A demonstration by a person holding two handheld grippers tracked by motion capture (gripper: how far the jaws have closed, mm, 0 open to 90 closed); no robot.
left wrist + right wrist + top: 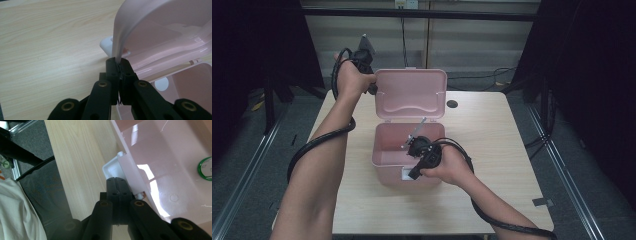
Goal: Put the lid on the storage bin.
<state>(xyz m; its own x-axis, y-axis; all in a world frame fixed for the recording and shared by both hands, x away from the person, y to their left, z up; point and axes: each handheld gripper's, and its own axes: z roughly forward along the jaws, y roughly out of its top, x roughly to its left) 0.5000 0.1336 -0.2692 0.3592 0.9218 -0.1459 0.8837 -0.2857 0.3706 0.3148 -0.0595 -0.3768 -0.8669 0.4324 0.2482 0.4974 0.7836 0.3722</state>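
Note:
A pink plastic box [384,161] stands mid-table with its hinged lid [412,95] raised upright behind it. My left gripper [373,89] is at the lid's left edge; in the left gripper view the left gripper [119,65] is shut on the thin rim of the lid [150,22]. My right gripper [412,175] hangs over the box's front wall. In the right gripper view the right gripper [118,182] is shut, its tips against the white latch [111,168] on the box [170,157] wall. A green-rimmed round thing [206,168] lies inside.
The pale wooden table [492,140] has a small dark round hole [452,104] right of the lid. Black cables trail from both grippers along the forearms. Dark floor and metal rails run along both sides of the table.

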